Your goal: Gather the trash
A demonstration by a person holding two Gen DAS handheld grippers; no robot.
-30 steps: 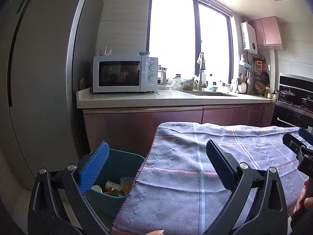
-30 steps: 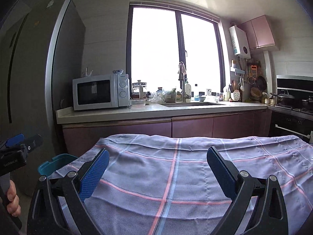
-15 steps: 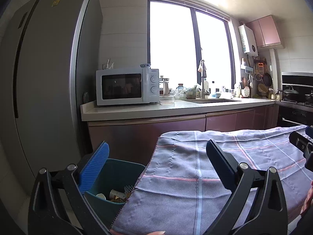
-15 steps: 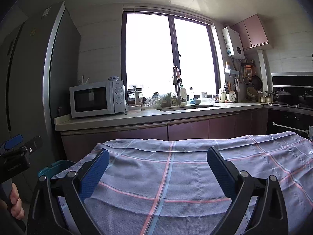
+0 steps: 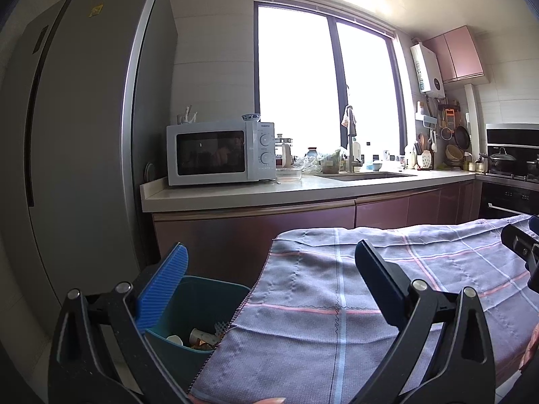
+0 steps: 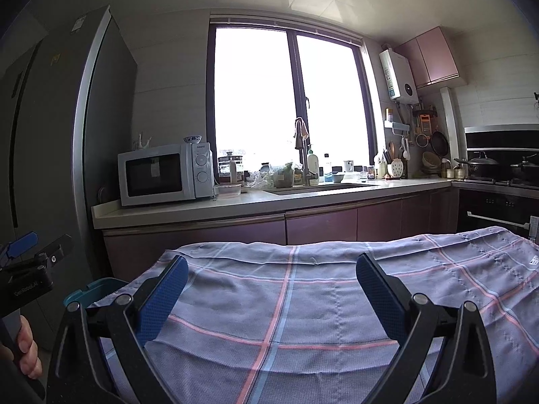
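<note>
A teal trash bin [image 5: 202, 298] stands at the left edge of a table covered with a grey checked cloth [image 5: 353, 289]. Cups and scraps of trash [image 5: 198, 338] lie inside it. My left gripper [image 5: 269, 279] is open and empty, raised over the cloth's left edge beside the bin. My right gripper [image 6: 269, 286] is open and empty above the middle of the cloth [image 6: 303, 296]. In the right wrist view the bin's rim [image 6: 89, 289] shows at the cloth's left corner, with the left gripper's body [image 6: 30, 276] beside it.
A grey fridge [image 5: 77, 155] stands at the left. A counter [image 5: 269, 192] runs behind the table with a white microwave [image 5: 219, 153], a sink and bottles. A stove with pots [image 6: 498, 165] is at the right.
Both grippers have risen and tilted up, so the table and bin sit lower in the views and more ceiling shows. Both stay open and empty.
</note>
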